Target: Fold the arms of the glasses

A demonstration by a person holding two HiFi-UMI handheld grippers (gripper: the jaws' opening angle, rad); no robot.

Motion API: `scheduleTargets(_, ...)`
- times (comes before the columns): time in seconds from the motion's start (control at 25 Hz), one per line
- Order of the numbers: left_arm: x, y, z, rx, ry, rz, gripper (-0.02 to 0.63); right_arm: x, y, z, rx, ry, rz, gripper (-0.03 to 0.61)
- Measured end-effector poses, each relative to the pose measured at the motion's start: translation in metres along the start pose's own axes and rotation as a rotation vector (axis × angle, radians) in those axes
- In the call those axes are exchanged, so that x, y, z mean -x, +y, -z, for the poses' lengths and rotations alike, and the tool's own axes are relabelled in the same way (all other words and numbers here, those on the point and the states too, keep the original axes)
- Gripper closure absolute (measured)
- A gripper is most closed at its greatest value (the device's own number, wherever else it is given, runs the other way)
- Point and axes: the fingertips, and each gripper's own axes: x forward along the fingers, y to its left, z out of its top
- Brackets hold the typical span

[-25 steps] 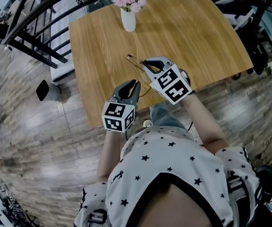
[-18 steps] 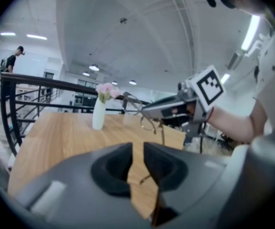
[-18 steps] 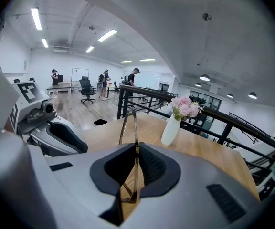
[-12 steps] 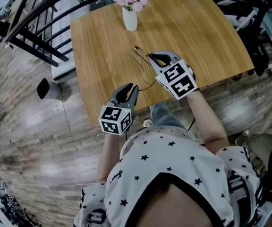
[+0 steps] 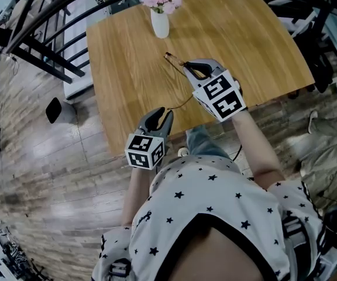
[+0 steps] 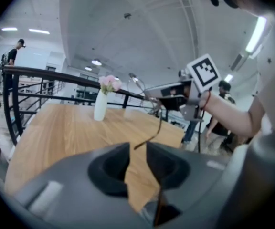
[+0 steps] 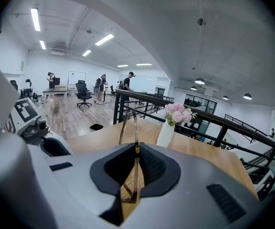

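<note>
Just above the near side of a wooden table (image 5: 127, 51), a person in a star-print shirt (image 5: 215, 198) works a pair of glasses (image 5: 172, 60) w/ two hand-held grippers. The right gripper (image 5: 196, 69), raised over the tabletop, has its jaws clamped on the frame, w/ the lens rims sticking up past the pads; the glasses hang clear of the wood. One thin brown arm (image 6: 153, 128) trails down & back toward the left gripper (image 5: 160, 117), which sits lower, at the table's front edge. Its jaws are opening: the arm's curved tip lies in the gap btwn them, pads not pressing on it. At the table's far side stands a white vase (image 5: 160, 23) of pink flowers, well apart from both grippers.
</note>
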Motion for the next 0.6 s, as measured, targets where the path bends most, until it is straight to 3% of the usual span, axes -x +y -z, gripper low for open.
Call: scheduleTargets(0.6, -0.002, 0.011, 0.0, 0.019, -0.002, -0.032, 0.515, 0.0, 0.007, -0.001, 0.006, -0.001, -0.017, 0.557)
